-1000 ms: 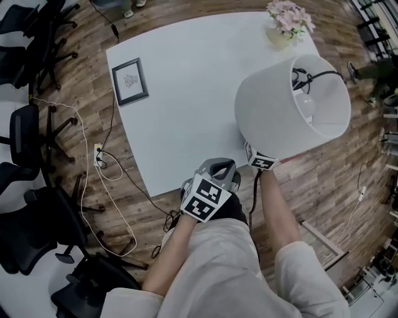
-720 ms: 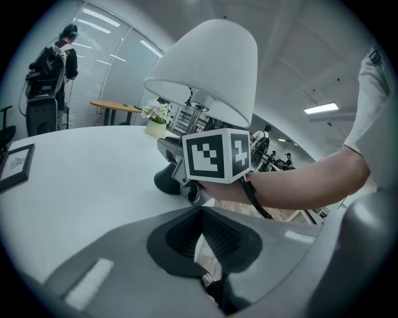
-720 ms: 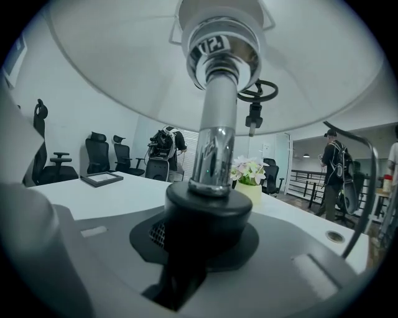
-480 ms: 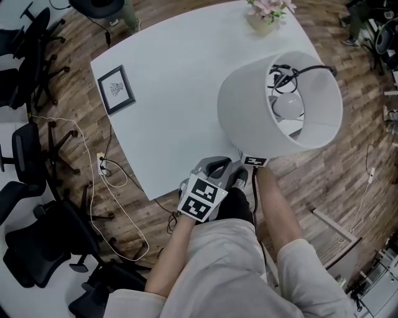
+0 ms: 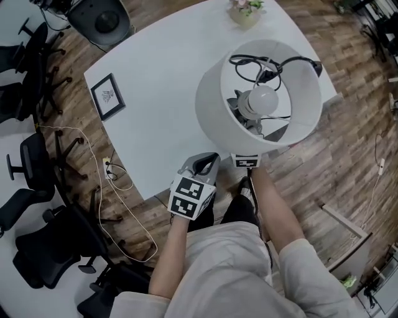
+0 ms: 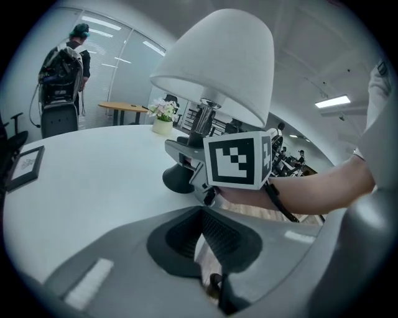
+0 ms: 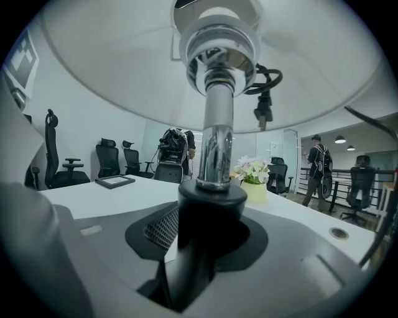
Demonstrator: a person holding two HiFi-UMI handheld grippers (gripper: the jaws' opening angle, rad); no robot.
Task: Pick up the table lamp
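Observation:
The table lamp has a white shade (image 5: 211, 99) seen from above, with a bulb (image 5: 261, 100) and a coiled black cord (image 5: 258, 65) inside. My right gripper (image 7: 205, 230) is shut on the black collar of the lamp's chrome stem (image 7: 216, 143); in the head view only its marker cube (image 5: 247, 160) shows below the shade. The left gripper view shows the shade (image 6: 217, 62) and the dark base (image 6: 179, 180) low over the table near its edge; whether they touch is unclear. My left gripper (image 5: 200, 166) is shut and empty, beside the right one.
On the white table (image 5: 155, 81) lie a framed picture (image 5: 104, 96) at the left and a flower pot (image 5: 244, 9) at the far edge. Office chairs (image 5: 31, 161) and a power strip with cables (image 5: 109, 168) sit on the wooden floor to the left. A person (image 6: 65, 53) stands beyond the table.
The shade's opening now faces the head camera, with the bulb in full view. The lamp and right gripper sit further left in the picture. The left gripper keeps its place at the table's front edge.

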